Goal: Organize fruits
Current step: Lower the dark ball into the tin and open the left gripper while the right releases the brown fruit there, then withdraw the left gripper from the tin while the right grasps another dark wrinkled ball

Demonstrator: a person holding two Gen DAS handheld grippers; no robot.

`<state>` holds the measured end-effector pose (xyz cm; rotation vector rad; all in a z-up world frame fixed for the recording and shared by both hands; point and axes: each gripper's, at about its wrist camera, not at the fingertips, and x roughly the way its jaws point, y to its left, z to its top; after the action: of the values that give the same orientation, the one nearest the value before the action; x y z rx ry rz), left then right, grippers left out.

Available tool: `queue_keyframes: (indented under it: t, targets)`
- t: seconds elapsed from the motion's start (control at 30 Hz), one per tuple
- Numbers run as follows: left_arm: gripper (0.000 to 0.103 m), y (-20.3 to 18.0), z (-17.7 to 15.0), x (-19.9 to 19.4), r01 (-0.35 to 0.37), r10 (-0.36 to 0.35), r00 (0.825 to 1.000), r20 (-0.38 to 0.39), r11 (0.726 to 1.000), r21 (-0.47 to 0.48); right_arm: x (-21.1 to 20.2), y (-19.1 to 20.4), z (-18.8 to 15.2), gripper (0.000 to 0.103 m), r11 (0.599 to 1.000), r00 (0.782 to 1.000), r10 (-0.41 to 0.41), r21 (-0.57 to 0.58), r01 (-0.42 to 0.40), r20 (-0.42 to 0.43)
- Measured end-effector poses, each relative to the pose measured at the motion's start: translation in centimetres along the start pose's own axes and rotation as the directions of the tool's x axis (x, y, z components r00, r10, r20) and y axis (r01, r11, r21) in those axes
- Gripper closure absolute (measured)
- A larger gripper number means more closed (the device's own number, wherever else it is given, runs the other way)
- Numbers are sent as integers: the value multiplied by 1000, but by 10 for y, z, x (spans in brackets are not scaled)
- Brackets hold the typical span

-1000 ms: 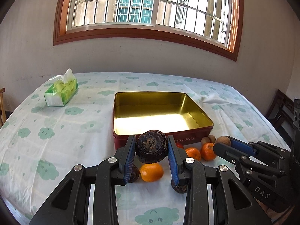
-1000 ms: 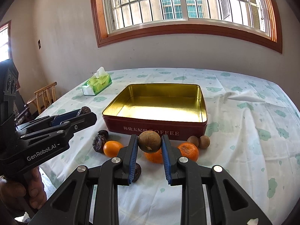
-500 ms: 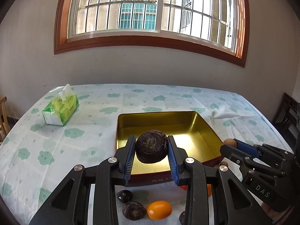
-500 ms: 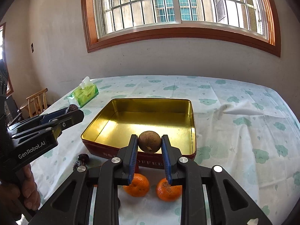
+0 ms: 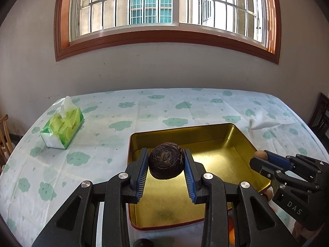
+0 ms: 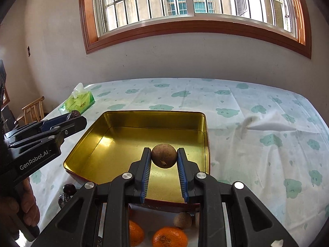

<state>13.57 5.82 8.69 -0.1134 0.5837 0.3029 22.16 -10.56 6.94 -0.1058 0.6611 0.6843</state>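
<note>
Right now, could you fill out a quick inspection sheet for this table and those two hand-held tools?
Surface: table under a cloud-print cloth.
Job's things: empty gold tin; oranges, small brown fruits and dark fruits on the cloth near the tin's front edge.
Clutter: green tissue pack; crumpled white tissue.
Grippers: left tool shut on a dark wrinkled fruit above the tin; right tool shut on a brown round fruit above the tin.
Cables: nothing seen.
Surroundings: barred window, wooden chair, a hand on the left tool's handle.
</note>
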Motion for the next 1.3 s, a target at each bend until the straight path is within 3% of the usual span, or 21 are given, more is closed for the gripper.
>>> queue_keyframes:
  t: [0.77,0.97,1.03,1.1,1.3]
  targets:
    - [67,1,-1,37,-38,39,998,-45,999,28,34,-13,10,79,1000,999,12,14,-12,-37]
    - [47,4,-1,22,-55,55,998,-11,998,16,16,-16,10,76,999,999,33,39,-33,-4]
    - [34,4,0,8,-70,70,997,23,997,10,2,-17,5,73,996,998,67,64,-68,7]
    - [28,4,2,-7,-84,84,995,52,996,2,-16,-14,-4,70,991,994,108,74,-110,28]
    - [23,-3,6,-49,-115,113,987,112,993,15,-62,5,-39,61,979,980,195,49,-196,36]
